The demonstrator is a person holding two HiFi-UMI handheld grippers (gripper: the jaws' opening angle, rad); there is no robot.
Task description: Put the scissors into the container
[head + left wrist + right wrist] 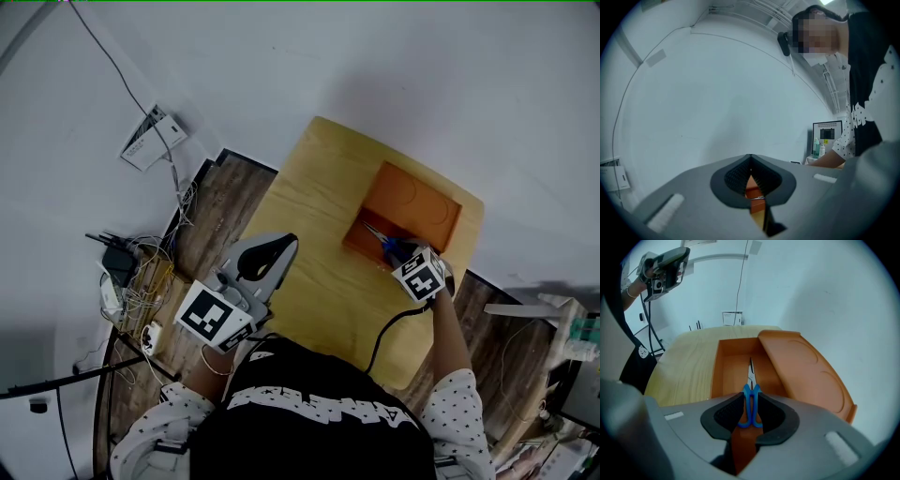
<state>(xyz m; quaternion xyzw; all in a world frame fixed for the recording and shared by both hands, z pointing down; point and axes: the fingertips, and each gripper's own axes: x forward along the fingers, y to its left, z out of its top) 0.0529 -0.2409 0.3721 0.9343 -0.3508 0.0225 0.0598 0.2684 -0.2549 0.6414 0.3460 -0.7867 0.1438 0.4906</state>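
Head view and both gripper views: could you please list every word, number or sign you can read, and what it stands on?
None reads clearly.
Black shirt: white print, too blurred to read.
Wall box label: too small.
Left marker cube and right marker cube: square patterns, no letters.
Monitor: too small.

Makeshift lab room, bare white wall point(422, 75), cable tangle point(141, 281) on wood floor point(220, 211), monitor point(827, 133)

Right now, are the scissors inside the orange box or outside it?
Inside: the scissors lie within the walls of the orange container, blue handles between the right tongs.
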